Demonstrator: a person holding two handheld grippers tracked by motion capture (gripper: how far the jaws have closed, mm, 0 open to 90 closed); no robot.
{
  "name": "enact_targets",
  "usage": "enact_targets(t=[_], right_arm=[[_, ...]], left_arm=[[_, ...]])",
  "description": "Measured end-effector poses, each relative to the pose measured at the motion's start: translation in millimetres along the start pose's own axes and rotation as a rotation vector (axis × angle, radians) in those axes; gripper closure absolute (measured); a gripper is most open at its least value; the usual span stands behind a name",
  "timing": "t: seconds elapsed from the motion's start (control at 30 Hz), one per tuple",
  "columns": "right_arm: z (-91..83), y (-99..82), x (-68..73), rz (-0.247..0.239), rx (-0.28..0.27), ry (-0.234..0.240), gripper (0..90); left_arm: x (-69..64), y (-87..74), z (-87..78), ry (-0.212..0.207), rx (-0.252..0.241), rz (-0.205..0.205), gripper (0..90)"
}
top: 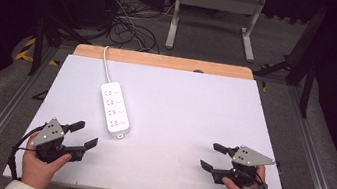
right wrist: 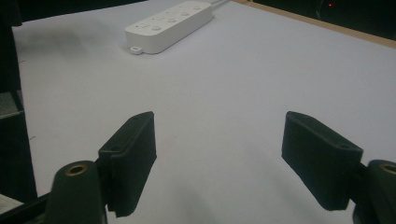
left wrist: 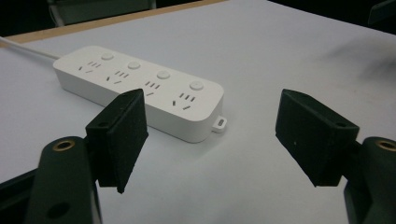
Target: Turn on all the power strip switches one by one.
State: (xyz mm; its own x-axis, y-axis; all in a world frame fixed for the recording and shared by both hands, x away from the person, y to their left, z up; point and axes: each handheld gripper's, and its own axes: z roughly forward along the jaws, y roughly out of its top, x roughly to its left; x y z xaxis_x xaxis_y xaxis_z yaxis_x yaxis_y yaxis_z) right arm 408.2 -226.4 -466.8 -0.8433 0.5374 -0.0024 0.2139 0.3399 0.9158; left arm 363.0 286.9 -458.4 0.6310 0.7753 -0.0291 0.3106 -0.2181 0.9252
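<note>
- High view: the strip (top: 115, 109) lies flat on the white table (top: 194, 108), left of the middle. The left gripper (top: 86, 133) is near its end, jaws apart; the right gripper (top: 213, 156) is well apart from it, jaws apart too.
- Left gripper view: the strip's end with the small tab sits just ahead; I think it is best to approach straight and low.
- Right gripper view: the strip is far, nothing between the jaws.

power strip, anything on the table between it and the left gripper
Nothing visible does. The left gripper sits open near the table's front left corner, and only bare white surface lies between its jaws and the near end of the power strip.
</note>
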Motion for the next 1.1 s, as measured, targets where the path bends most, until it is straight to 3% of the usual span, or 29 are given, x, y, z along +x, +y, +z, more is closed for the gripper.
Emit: enact_targets(t=[0.13,0.33,0.4,0.83,0.87,1.1], right_arm=[[1.3,0.0,2.3,-0.012,0.004,0.002,26.3],[0.0,-1.5,0.0,0.001,0.004,-0.006,26.4],[1.3,-2.0,-0.4,0.006,0.010,-0.007,26.5],[2.6,-2.4,0.6,0.012,0.014,-0.003,26.4],[2.9,-2.4,0.6,0.010,0.017,-0.003,26.4],[2.7,-2.9,0.1,0.012,0.016,-0.002,26.4]], left_arm=[[-1.4,2.9,0.0,0.001,0.011,0.053,28.7],[-1.4,4.9,0.1,-0.033,0.007,0.036,33.2],[-1.2,5.8,0.0,-0.045,0.006,0.010,38.4],[3.1,23.1,1.7,-0.086,0.043,0.013,59.6],[4.4,29.1,4.2,-0.097,0.047,0.016,66.2],[4.2,41.1,11.9,-0.114,0.069,0.029,88.2]])
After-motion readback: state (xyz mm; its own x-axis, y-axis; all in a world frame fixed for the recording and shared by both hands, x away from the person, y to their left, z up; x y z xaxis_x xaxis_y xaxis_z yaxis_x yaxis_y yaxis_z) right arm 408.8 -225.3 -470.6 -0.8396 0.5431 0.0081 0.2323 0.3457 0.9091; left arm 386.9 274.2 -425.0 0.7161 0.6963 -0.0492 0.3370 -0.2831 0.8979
